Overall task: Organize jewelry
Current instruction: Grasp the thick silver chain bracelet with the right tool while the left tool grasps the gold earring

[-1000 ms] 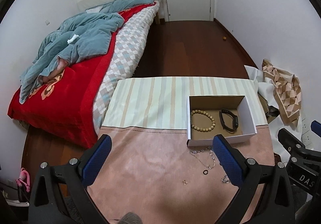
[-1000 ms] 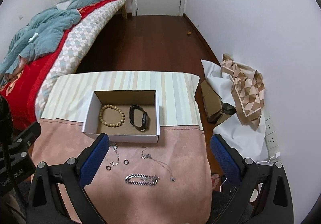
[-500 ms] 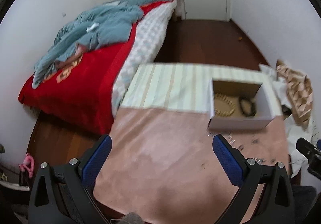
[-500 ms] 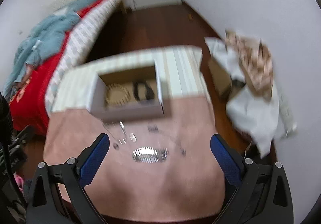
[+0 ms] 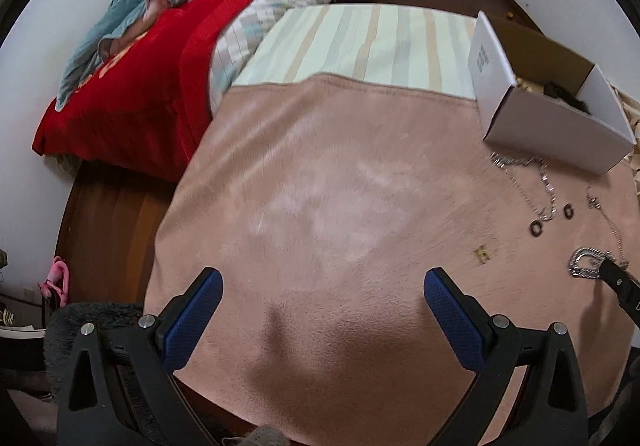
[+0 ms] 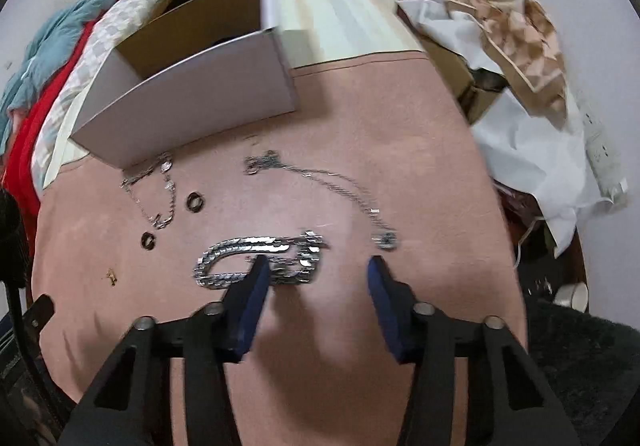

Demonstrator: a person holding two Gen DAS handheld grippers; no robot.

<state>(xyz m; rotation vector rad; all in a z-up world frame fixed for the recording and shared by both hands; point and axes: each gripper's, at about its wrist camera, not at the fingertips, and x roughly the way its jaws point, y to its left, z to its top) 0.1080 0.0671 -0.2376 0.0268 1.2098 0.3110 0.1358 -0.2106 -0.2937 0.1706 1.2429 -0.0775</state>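
While tilted down, right tongs point(image 6: 316, 272) agape over silver chain bracelet point(image 6: 260, 260)

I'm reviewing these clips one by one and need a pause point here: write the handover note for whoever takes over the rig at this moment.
Right gripper: open, low over the pink cloth, its left finger at the chunky silver chain bracelet; nothing gripped yet.
Left gripper: open, empty, over bare cloth.
Done: the white box holds dark and beaded items, only partly visible.
Left on the cloth: the chain bracelet, a thin pendant necklace, a second thin chain by the box, two dark rings, a small gold piece.
Next, probably: close on the bracelet and carry it to the box.
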